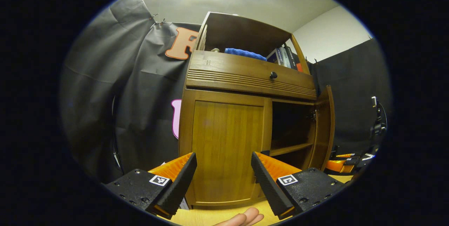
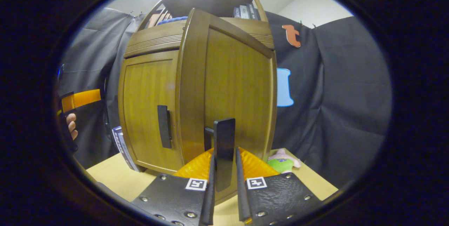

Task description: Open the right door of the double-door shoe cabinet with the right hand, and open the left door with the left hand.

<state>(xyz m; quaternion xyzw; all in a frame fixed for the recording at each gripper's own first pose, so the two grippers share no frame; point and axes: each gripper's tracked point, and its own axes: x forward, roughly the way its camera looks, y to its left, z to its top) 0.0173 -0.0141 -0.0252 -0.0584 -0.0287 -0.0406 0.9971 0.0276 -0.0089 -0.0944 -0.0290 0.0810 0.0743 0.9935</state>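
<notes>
The right tongs (image 2: 224, 180) pinch the dark handle (image 2: 223, 148) of the shoe cabinet's right door (image 2: 231, 89), which stands swung open. The left tongs (image 1: 224, 180), spread wide, face the closed left door (image 1: 226, 148) of the cabinet on the table (image 1: 210, 217).

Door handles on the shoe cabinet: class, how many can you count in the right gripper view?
2. One handle sits on the closed left door. The other handle is on the swung-open right door, between the right tool's fingers.
</notes>
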